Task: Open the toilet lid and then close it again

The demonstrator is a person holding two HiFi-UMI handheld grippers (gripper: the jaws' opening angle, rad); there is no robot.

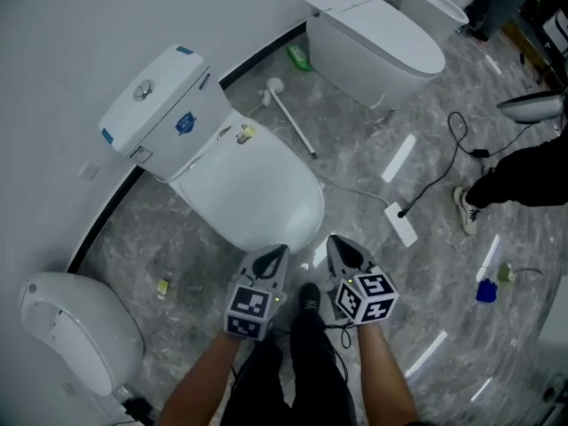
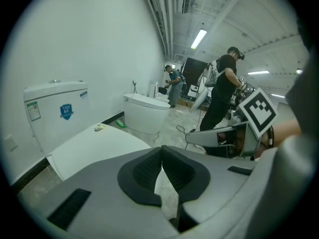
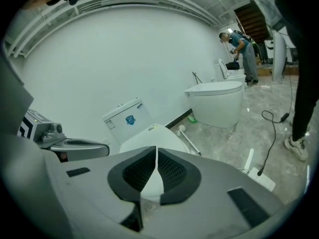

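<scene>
A white toilet stands against the wall with its lid (image 1: 253, 193) down over the bowl and its tank (image 1: 164, 109) behind it. My left gripper (image 1: 280, 252) hovers just in front of the lid's front edge, its jaws shut with nothing between them. Beside it, my right gripper (image 1: 335, 241) is shut too and holds nothing. Neither touches the lid. In the left gripper view the closed jaws (image 2: 161, 159) point over the lid (image 2: 94, 146). The right gripper view shows its tips (image 3: 156, 149) meeting in front of the lid (image 3: 149, 137) and the tank (image 3: 124, 119).
A second toilet (image 1: 373, 38) stands at the back right and a third (image 1: 75, 335) at the near left. A toilet brush (image 1: 288, 114) and a green bottle (image 1: 300, 58) lie on the floor. A power strip (image 1: 401, 224) with its cable and a person's leg (image 1: 519, 180) are to the right.
</scene>
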